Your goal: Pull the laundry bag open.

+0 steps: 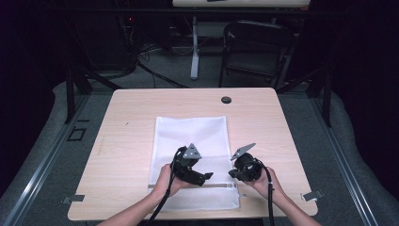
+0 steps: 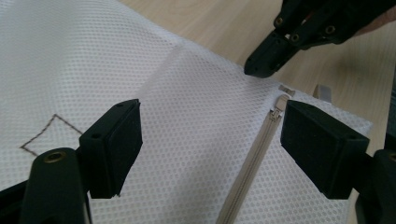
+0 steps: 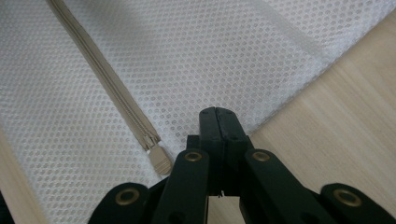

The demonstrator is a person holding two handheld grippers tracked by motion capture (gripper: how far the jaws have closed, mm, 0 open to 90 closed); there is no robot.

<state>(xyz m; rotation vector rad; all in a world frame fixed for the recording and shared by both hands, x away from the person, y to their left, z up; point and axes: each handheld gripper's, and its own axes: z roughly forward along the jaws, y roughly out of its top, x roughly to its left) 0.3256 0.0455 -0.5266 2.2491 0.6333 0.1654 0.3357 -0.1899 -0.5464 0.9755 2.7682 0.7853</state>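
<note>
One white mesh bag [image 1: 193, 155] lies flat on the worktop [image 1: 127, 141], running from the middle down to the near edge, and both grippers work at its near right corner. One beige zipper [image 1: 188, 186] crosses the bag from left to right near its near end, and its teeth look joined along the whole length that shows, so the bag reads as zipped and unopened. One zipper pull [image 3: 160, 161] sits at the right end of that line, lying loose on the mesh.

The right gripper [image 3: 218, 122] has its jaws pressed together with nothing visible between them; their tips rest at the bag's right edge, just beside the pull but not on it. The left gripper [image 2: 210, 144] holds its jaws apart, straddling the zipper end: the pull lies just inside the right-hand jaw, and neither pad touches it or the mesh as far as I can tell.

My reading is that opening the bag has barely begun. Positioning is done; pinning the fabric, catching the pull and drawing it along the track are all left.

Other counts: two grippers, one in each hand; one small dark round fitting [image 1: 226, 100] set in the far part of the worktop; one dark folding chair [image 1: 254, 47] beyond it; two metal clips, one at each near corner, left [image 1: 73, 199] and right [image 1: 313, 195].
</note>
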